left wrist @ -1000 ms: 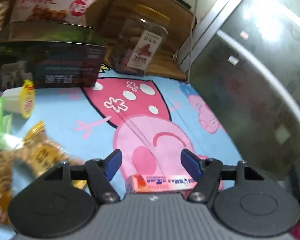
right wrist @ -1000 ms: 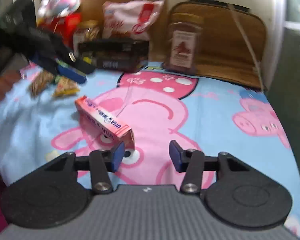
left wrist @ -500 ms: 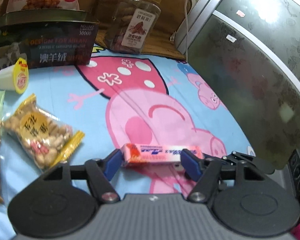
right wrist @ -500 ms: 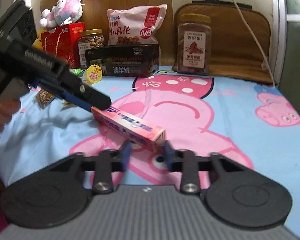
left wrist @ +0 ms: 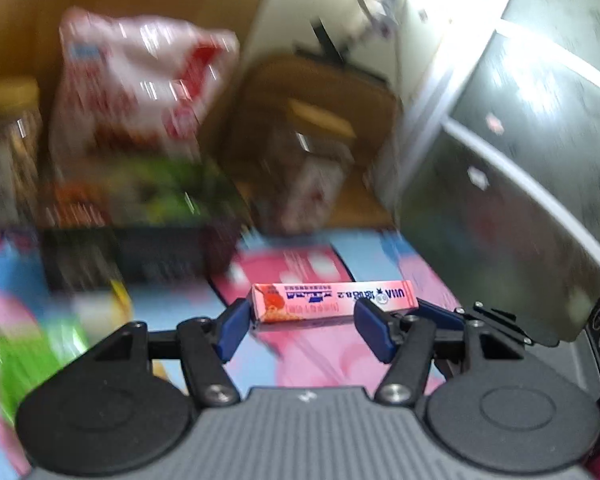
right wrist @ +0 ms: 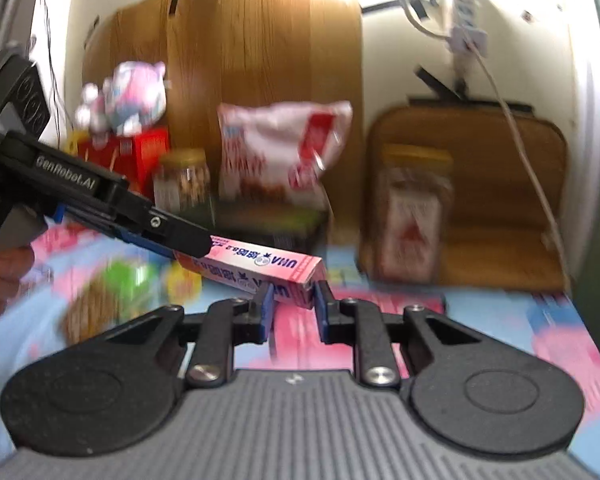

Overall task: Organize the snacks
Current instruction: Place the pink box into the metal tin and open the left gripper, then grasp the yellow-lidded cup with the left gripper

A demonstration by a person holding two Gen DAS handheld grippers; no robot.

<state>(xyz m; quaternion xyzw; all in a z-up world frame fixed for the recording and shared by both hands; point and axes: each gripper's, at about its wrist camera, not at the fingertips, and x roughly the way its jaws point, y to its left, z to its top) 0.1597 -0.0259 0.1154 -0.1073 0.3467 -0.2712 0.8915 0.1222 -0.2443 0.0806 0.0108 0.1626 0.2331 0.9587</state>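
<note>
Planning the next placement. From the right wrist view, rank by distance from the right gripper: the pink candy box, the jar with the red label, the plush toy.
1. Pink candy box: one end between the right gripper pads.
2. Jar with the red label: beyond, to the right, before the brown cushion.
3. Plush toy: far back left, atop the red box.

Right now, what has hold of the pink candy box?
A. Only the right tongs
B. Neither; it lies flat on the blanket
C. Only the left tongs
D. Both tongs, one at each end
D: the pink candy box hangs above the blanket, with the right tongs clamped on one end and the left tongs gripping the other.
</note>
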